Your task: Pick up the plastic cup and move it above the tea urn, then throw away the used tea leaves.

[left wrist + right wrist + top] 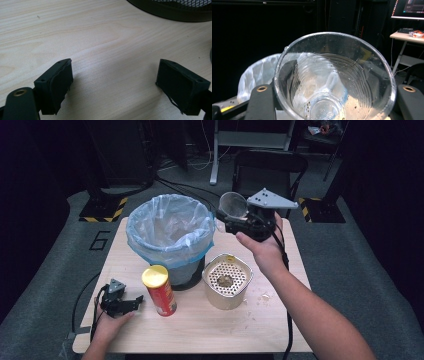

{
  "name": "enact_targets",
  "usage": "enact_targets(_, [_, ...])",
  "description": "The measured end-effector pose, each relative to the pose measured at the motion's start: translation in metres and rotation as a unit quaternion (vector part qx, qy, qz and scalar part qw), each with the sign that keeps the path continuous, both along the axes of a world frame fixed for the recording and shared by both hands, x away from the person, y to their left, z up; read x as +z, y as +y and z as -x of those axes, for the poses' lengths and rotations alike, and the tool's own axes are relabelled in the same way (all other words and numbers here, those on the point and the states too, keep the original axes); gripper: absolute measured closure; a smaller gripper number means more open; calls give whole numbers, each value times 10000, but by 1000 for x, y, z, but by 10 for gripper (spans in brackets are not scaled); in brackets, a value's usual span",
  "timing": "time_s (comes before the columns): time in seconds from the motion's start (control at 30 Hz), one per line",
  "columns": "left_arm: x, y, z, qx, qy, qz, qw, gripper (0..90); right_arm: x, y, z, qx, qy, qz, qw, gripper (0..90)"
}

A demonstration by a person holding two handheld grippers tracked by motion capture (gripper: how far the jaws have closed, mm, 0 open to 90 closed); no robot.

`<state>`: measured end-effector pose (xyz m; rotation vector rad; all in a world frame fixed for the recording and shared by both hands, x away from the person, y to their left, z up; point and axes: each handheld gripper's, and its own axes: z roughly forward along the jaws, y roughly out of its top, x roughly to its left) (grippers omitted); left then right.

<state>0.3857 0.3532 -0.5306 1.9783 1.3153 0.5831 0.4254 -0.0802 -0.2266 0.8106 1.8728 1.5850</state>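
My right gripper (pixel 235 220) is held up in the air beside the bin's right rim, shut on a clear plastic cup (pixel 232 204). In the right gripper view the cup (pixel 334 82) sits between the jaws with its mouth toward the camera and drops and crumbs on its inside. A black mesh bin with a pale blue liner (pixel 170 227) stands on the table's back left. My left gripper (pixel 131 305) rests at the front left of the table, open; in the left gripper view its pads (pixel 61 85) stand wide apart over bare wood.
A red chip can with a yellow lid (pixel 159 290) stands upright before the bin, just right of the left gripper. A beige container with a perforated insert and a lump of residue (pixel 227 280) stands mid-table. Crumbs (pixel 262 297) lie to its right. A black chair (pixel 267 167) stands behind the table.
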Motion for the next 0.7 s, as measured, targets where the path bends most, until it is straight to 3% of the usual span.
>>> enact_targets(0.23, [0, -1, 0, 24, 18, 60, 10000, 132, 25, 19, -13, 187, -153, 14, 9997, 331])
enact_targets(0.33, [0, 0, 0, 24, -12, 29, 10000, 132, 32, 38, -23, 333, -203, 39, 9992, 325])
enact_targets(0.47, [1, 0, 0, -6, 51, 12, 10000, 133, 31, 58, -35, 428, -169, 69, 9989, 320])
enact_targets(0.7, [1, 0, 0, -6, 49, 17, 10000, 132, 18, 91, -57, 604, 94, 303, 9977, 307])
